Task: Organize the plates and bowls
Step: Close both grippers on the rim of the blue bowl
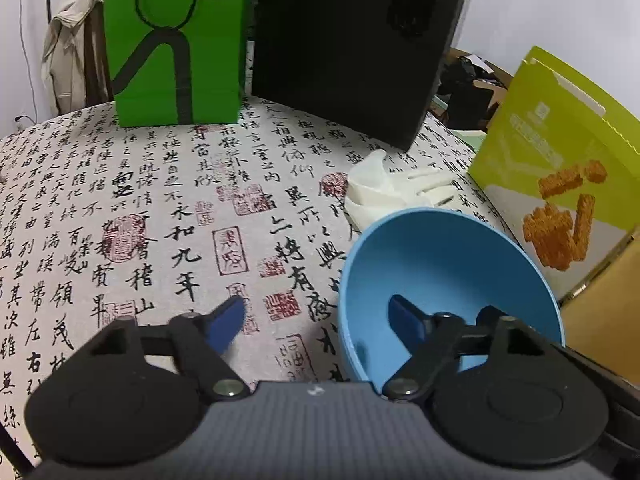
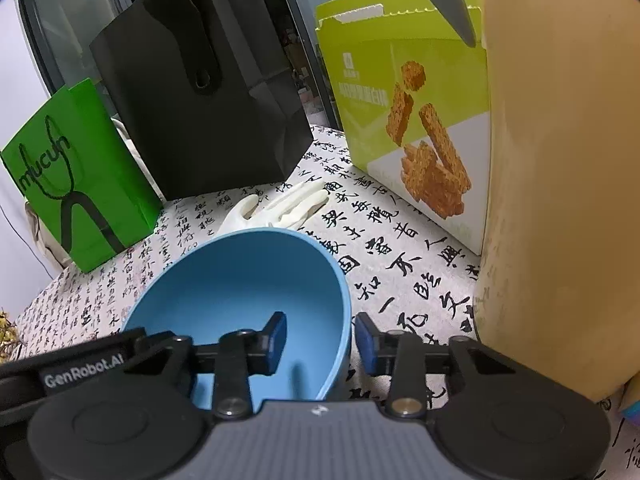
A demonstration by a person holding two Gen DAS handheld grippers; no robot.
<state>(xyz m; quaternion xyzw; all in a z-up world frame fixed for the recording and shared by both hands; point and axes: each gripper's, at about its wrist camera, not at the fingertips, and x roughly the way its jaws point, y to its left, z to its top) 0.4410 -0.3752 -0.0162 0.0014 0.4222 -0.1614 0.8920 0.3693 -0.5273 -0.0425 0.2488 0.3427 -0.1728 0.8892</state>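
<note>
a: nearest the lens in the left wrist view is the left hand-held gripper [image 1: 316,322], filling the bottom of the frame and tilted down at the worktop [image 1: 160,208].

b: open or closed?

a: parted fairly wide. one finger sits inside the blue bowl [image 1: 448,276] at lower right, the other outside over the calligraphy cloth, so they straddle the near rim. no pad presses on the wall, so i'd say nothing is held on this side.

b: and the right wrist view?

a: the right hand-held gripper [image 2: 320,340] is at the bottom edge, also angled down. its jaws are much narrower, straddling the same bowl's rim at lower centre: one pad inside, one just outside. whether the pads pinch the wall i cannot tell.

b: anything else on the worktop?

a: a green paper bag [image 2: 84,184] at left, a black bag [image 2: 208,92] at upper centre, a snack box [image 2: 404,100] at upper right, and a white glove [image 2: 280,206] lying just beyond the bowl.

b: so how far along?

a: early, by my judgement. only one bowl shows, upright on the cloth, no plates or stack in sight. the bowl has yet to be lifted and placed.
</note>
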